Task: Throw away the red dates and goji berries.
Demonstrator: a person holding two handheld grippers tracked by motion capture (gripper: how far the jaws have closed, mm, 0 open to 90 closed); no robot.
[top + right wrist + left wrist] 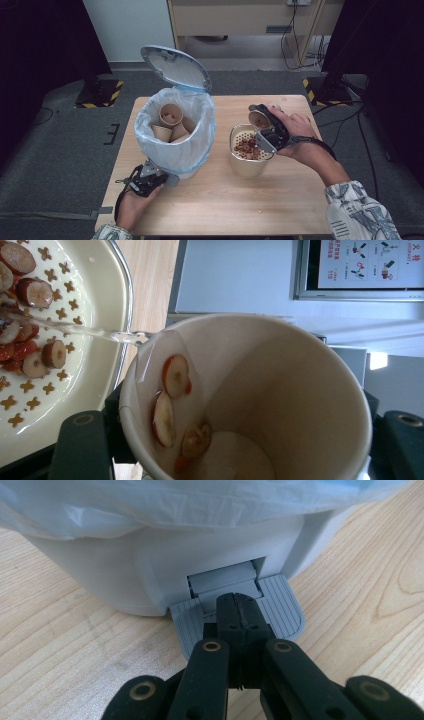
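Observation:
A white pedal bin [175, 140] lined with a pale bag stands at the table's left, its lid [175, 67] raised. Several used paper cups [170, 125] lie inside. My left gripper [165, 178] [239, 604] is shut, and its closed tips rest on the bin's grey pedal [285, 612]. My right gripper [262, 125] [240, 445] is shut on a paper cup [257, 118] [280, 390], tipped over a cream strainer bowl [240, 167] [95, 340]. A thin stream of water [95, 333] runs from the cup's rim into the strainer. Red fruit slices [175, 376] cling inside the cup, and more slices [246, 146] lie in the strainer.
The wooden table [220, 200] has bare surface in front of the bin and the bowl. A few small crumbs [260, 212] lie near the front edge. Black stands with striped bases [102, 92] sit on the grey floor behind both back corners.

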